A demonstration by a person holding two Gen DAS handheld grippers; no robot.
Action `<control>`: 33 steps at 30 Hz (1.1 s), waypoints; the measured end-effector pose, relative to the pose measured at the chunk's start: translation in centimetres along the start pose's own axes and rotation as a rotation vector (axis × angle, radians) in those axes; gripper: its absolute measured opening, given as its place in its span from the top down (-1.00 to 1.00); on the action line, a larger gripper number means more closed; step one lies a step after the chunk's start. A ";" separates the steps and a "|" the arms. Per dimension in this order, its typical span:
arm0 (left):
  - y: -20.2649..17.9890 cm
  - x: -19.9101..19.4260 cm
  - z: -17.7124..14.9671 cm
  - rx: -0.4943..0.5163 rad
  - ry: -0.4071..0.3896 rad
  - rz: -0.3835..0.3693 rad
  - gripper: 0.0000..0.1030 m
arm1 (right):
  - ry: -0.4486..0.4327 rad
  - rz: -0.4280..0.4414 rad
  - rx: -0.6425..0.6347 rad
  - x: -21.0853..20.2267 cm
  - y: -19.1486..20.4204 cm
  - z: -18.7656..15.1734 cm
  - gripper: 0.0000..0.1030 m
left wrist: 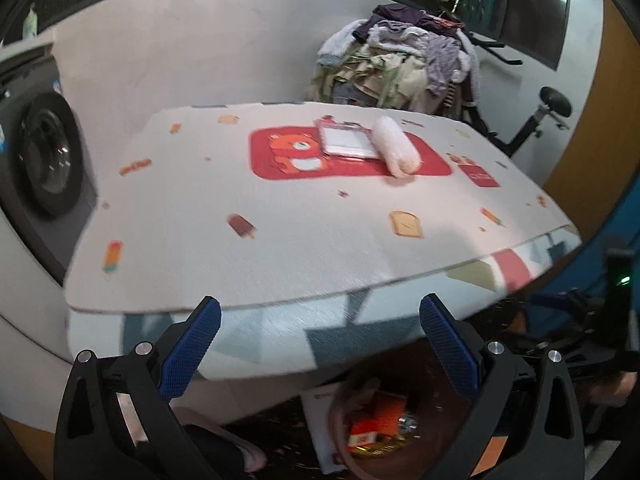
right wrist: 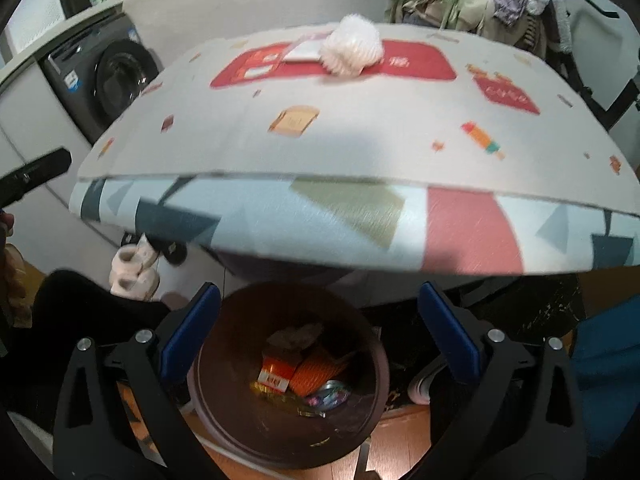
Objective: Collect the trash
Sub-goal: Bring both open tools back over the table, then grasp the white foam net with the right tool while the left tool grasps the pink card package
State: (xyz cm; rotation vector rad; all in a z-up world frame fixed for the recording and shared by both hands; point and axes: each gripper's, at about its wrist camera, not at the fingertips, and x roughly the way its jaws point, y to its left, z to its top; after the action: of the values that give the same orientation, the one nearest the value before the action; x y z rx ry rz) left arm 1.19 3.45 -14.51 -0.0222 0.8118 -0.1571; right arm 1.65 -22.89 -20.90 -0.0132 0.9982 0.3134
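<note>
A brown round trash bin point(right wrist: 370, 384) stands on the floor below the table's near edge. Inside it lie orange packets point(right wrist: 316, 372), a crumpled wrapper and other scraps. My right gripper point(right wrist: 320, 328) is open and empty, right above the bin's mouth. My left gripper point(left wrist: 320, 344) is open and empty, in front of the table's edge; the bin point(left wrist: 340, 432) shows low between its fingers. On the table point(left wrist: 280, 248) lie a white fluffy roll point(left wrist: 396, 146) and a pink-edged flat pack point(left wrist: 346, 140). The roll point(right wrist: 352, 50) also shows in the right wrist view.
A washing machine point(left wrist: 44, 160) stands at the left. A pile of clothes point(left wrist: 400, 60) sits behind the table on an exercise bike point(left wrist: 536, 120). Slippers point(right wrist: 132, 268) lie on the floor under the table's left side. The other gripper's black body point(left wrist: 600, 320) is at the right.
</note>
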 end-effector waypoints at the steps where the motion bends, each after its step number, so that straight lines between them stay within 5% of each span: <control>1: 0.2 0.0 0.3 -0.001 -0.009 0.004 -0.89 | -0.020 0.008 0.011 -0.3 -0.4 0.7 -0.89; 4: 1.1 -0.1 1.9 -0.008 -0.055 0.048 -0.89 | -0.055 0.017 0.035 -0.7 -1.2 2.2 -0.89; 14: 3.9 2.3 6.6 -0.073 -0.058 0.019 -0.89 | -0.053 0.056 0.070 1.5 -3.2 10.6 -0.89; 19: 5.4 3.9 8.0 -0.149 -0.067 -0.061 -0.89 | -0.090 0.067 0.044 5.2 -4.0 16.2 -0.89; 30: 7.2 9.6 10.4 -0.185 0.084 -0.047 -0.89 | -0.015 0.117 0.257 16.4 -7.8 26.4 -0.89; 33: 7.0 11.0 11.3 -0.178 0.097 -0.046 -0.89 | 0.031 0.171 0.261 18.2 -7.9 27.1 -0.22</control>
State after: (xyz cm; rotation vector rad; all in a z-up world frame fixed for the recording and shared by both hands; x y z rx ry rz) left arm 17.77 8.27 -15.19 -0.2020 0.9204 -0.1293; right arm 35.22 -21.70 -22.19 0.3057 1.0675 0.3374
